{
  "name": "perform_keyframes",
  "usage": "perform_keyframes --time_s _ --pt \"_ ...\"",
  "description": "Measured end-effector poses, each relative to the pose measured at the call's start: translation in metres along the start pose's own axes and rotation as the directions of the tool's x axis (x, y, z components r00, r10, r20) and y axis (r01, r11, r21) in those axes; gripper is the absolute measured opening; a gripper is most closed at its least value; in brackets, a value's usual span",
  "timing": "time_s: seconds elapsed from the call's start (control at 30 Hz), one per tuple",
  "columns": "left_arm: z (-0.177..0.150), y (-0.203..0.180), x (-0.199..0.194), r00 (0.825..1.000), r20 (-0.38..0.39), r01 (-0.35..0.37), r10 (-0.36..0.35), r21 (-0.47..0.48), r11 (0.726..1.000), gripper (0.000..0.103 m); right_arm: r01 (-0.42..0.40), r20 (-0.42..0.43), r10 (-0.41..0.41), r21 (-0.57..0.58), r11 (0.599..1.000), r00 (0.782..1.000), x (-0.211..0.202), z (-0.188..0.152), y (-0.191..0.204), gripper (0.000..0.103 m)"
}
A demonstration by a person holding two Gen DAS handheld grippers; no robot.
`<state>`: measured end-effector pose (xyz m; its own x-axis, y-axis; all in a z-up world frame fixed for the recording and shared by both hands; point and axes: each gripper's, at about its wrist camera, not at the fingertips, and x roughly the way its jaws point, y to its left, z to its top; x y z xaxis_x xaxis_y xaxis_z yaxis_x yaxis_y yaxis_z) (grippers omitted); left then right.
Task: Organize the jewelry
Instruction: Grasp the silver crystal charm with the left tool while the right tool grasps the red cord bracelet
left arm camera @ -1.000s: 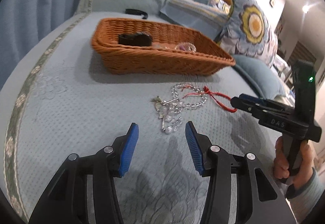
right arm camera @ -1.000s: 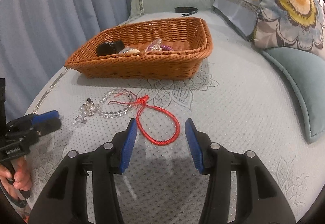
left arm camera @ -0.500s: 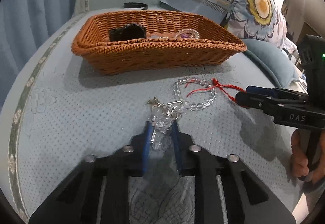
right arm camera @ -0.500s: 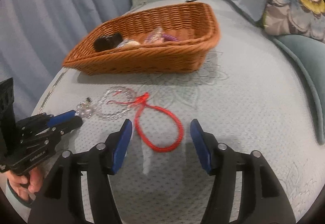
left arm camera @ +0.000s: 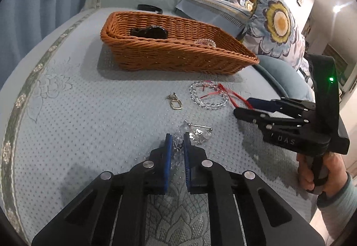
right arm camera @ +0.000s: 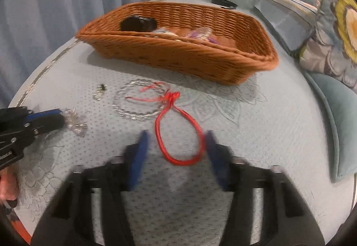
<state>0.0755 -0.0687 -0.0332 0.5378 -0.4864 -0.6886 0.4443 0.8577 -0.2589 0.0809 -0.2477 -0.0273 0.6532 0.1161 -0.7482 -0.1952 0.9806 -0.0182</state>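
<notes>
My left gripper (left arm camera: pixel 177 136) has its blue pads closing on a clear crystal charm piece (left arm camera: pixel 198 134), pressing its near end on the bedspread. The right wrist view shows that left gripper (right arm camera: pixel 61 115) at the left with the charm piece (right arm camera: pixel 75 123) at its tips. My right gripper (right arm camera: pixel 176 134) is blurred, its jaws closing around the near loop of a red cord bracelet (right arm camera: pixel 178 156) but still apart from it on the left side. A clear bead bracelet (right arm camera: pixel 136 101) overlaps the cord's knot. A small gold clasp (left arm camera: pixel 175 103) lies alone. The wicker basket (left arm camera: pixel 178 61) stands beyond.
The basket holds a black item (left arm camera: pixel 148 32) and beaded pieces (left arm camera: pixel 205 42). A black band (left arm camera: pixel 149 8) lies behind it. A floral pillow (left arm camera: pixel 279 23) and a teal cushion (right arm camera: pixel 334 112) border the right side. Blue curtains hang at the left.
My left gripper closed on the crystal charm piece and drew it nearer, leaving the gold clasp behind. My right gripper moved forward and rolled, so the red loop now lies between its fingers.
</notes>
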Motion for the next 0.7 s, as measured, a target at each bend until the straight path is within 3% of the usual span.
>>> perform_keyframes --time_s 0.03,0.1,0.4,0.7 --pt "-0.001 -0.001 -0.001 1.0 0.002 0.001 -0.001 0.001 1.0 0.008 -0.003 0.002 0.003 -0.009 1.0 1.0 -0.001 -0.001 0.002 0.012" --pt "-0.002 -0.001 -0.003 1.0 0.006 0.005 -0.005 0.001 1.0 0.008 -0.004 0.005 0.005 -0.019 1.0 1.0 -0.003 -0.003 0.005 0.005" --pt "-0.005 0.009 -0.021 0.99 0.056 0.133 -0.129 -0.079 0.988 0.008 -0.1 0.06 0.096 0.063 0.993 0.994 -0.043 -0.023 -0.002 0.003" --pt "-0.001 0.005 -0.04 0.98 0.109 0.175 -0.165 -0.082 0.981 0.008 -0.115 0.147 0.099 0.103 0.988 0.984 -0.084 -0.019 -0.013 0.003"
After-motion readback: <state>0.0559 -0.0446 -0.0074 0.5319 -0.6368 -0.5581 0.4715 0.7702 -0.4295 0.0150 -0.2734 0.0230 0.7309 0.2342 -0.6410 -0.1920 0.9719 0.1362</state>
